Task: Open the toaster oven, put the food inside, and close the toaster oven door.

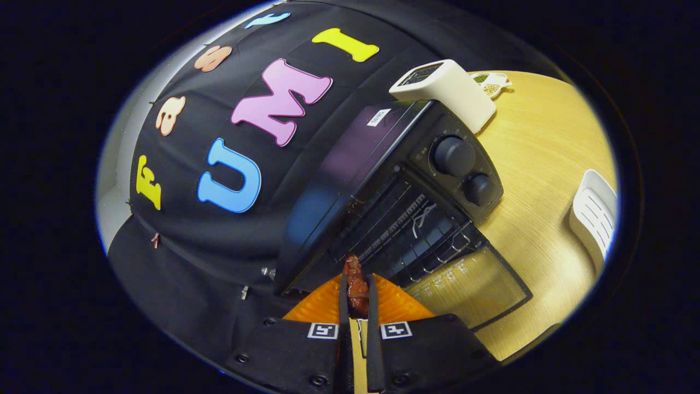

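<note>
A black toaster oven (383, 158) stands on the wooden table (541, 180), seen tilted. Its glass door (473, 284) hangs open and lies flat toward me, showing the wire rack (415, 230) inside. My gripper (356, 284) is shut on a reddish-brown piece of food (355, 282), which sticks out between the two fingers. The food's tip is at the oven's opening, near the left end of the rack. Two round knobs (454, 156) sit on the oven's control panel.
A white boxy appliance (445, 90) stands behind the oven, with a small dish (492, 85) beyond it. A white slatted object (593, 216) sits on the table to the right of the oven. Black cloth (219, 164) forms the wall to the left.
</note>
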A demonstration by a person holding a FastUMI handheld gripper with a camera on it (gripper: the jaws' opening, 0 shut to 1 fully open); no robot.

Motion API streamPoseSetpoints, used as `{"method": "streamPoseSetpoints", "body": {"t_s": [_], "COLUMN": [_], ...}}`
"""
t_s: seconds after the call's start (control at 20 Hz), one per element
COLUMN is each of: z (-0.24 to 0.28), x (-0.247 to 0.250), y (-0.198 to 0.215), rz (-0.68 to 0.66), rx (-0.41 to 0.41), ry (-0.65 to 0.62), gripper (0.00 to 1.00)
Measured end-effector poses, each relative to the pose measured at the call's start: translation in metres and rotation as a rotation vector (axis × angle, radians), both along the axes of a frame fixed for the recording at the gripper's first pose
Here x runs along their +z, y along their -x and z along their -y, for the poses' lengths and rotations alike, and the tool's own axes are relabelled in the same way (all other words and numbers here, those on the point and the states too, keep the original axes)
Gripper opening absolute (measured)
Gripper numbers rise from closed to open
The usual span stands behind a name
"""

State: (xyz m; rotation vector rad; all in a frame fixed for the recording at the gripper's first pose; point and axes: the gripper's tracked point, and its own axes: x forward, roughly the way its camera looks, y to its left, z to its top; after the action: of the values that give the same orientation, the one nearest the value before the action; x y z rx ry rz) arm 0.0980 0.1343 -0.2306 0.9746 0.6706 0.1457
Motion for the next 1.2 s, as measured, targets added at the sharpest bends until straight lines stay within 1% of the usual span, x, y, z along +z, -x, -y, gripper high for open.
{"method": "streamPoseSetpoints", "body": {"t_s": [0.2, 0.35, 0.45, 0.6, 0.65, 0.75, 0.8, 0.85, 0.9, 1.05, 1.1, 1.2], "z": [-0.008, -0.013, -0.011, -0.010, -0.009, -0.009, -0.007, -0.005, -0.004, -0.002, -0.002, -0.001], "x": [-0.021, -0.031, -0.040, -0.045, -0.044, -0.042, -0.042, -0.040, -0.039, -0.038, -0.036, -0.032], "y": [-0.023, -0.033, -0.038, -0.043, -0.042, -0.039, -0.037, -0.037, -0.035, -0.026, -0.022, -0.013], "rz": [-0.002, -0.006, -0.016, -0.012, -0.003, 0.014, 0.023, 0.036, 0.045, 0.076, 0.091, 0.115], "rx": [-0.098, -0.133, -0.159, -0.156, -0.145, -0.110, -0.103, -0.095, -0.081, -0.003, 0.024, 0.065], "ry": [-0.007, 0.003, 0.044, 0.094, 0.117, 0.168, 0.198, 0.226, 0.252, 0.348, 0.387, 0.449], "gripper": [0.14, 0.14, 0.14, 0.15, 0.15, 0.19, 0.26, 0.28, 0.41, 0.86, 0.97, 0.98]}}
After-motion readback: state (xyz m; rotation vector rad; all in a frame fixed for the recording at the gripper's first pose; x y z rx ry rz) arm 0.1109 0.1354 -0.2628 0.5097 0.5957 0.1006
